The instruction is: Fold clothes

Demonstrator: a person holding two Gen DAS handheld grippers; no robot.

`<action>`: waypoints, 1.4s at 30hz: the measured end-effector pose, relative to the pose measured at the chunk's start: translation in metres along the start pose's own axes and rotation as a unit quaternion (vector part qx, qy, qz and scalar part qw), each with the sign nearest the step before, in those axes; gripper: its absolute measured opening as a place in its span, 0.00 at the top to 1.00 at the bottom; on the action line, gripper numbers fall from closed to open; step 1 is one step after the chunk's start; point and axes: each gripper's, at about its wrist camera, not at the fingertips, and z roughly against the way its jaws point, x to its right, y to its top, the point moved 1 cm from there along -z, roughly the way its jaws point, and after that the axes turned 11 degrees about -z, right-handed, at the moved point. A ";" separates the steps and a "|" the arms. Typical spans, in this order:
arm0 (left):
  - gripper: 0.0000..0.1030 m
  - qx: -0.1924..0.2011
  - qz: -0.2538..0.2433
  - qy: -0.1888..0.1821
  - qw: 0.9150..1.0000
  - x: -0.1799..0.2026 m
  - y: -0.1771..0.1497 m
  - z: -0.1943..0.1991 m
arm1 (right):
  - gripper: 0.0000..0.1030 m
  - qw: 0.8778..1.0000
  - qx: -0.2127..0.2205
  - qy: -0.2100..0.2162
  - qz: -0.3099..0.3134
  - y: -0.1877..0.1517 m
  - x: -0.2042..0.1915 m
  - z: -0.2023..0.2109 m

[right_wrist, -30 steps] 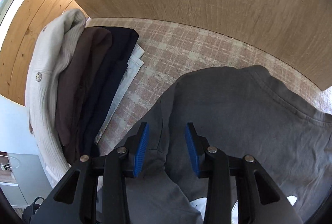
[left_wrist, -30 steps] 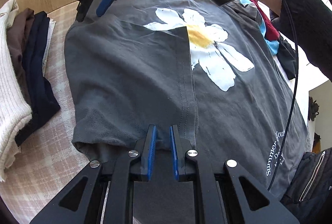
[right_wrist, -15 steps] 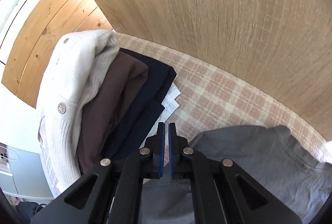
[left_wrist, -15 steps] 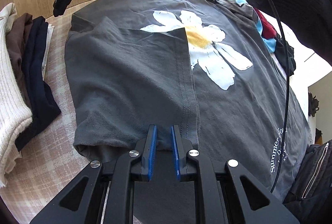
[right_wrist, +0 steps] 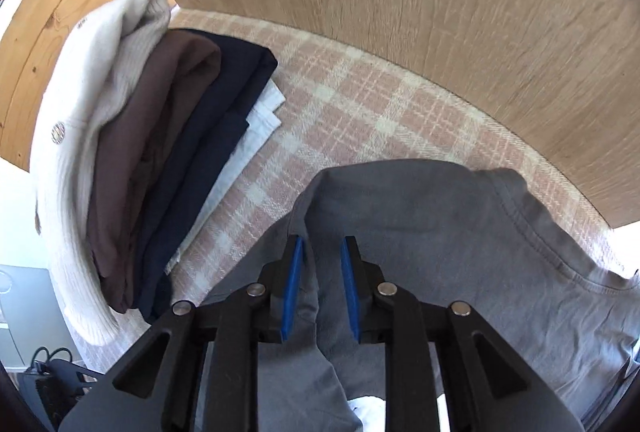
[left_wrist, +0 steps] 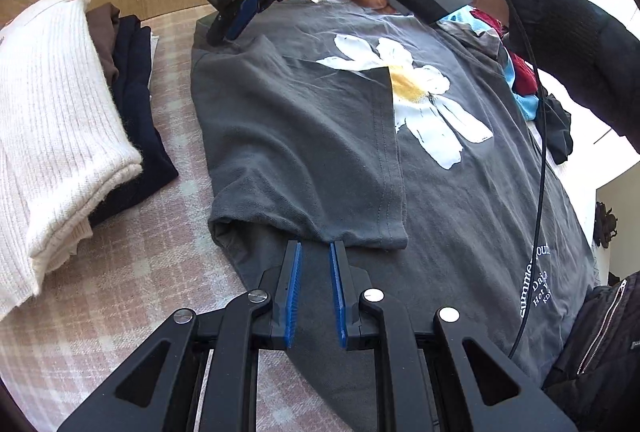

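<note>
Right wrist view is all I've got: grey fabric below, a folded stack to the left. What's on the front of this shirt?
Observer: A white daisy print on the grey T-shirt, which lies front up.
Operator: Is the sleeve folded in?
Observer: Yes. The sleeve lies over the body, and its hem covers part of the daisy.
Operator: Where is the left claw?
Observer: The left claw is at that sleeve's near edge, jaws slightly apart, with nothing pinched.
Operator: Anything left to fold?
Observer: A loose heap of red, blue and black clothes lies beyond the shirt's far side.
</note>
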 end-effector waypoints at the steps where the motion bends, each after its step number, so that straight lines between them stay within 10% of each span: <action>1: 0.87 -0.002 0.000 0.001 1.000 0.000 -0.002 0.000 | 0.80 1.000 0.009 0.002 0.007 -0.001 -0.002 -0.001; 10: 0.87 -0.013 0.003 0.002 1.000 0.001 -0.016 -0.001 | 0.96 0.997 0.059 0.020 0.040 0.012 -0.024 0.014; 15: 0.87 -0.001 0.030 0.006 1.000 -0.007 -0.031 0.018 | 0.96 0.992 0.051 -0.098 0.057 0.008 -0.023 0.007; 21: 0.87 0.016 0.065 0.003 0.998 -0.008 -0.053 0.043 | 0.94 0.992 0.057 0.002 0.112 -0.076 -0.040 0.041; 26: 0.87 0.028 0.071 -0.018 0.997 0.000 -0.052 0.042 | 0.93 0.982 0.050 -0.031 0.180 -0.127 -0.068 0.005; 33: 0.87 0.058 0.050 -0.055 0.995 -0.014 -0.009 0.017 | 0.87 0.992 0.059 0.002 0.108 -0.141 -0.047 0.044; 42: 0.91 0.017 0.063 0.014 0.998 -0.033 -0.009 0.005 | 0.82 0.998 0.032 -0.026 0.043 -0.152 0.002 0.046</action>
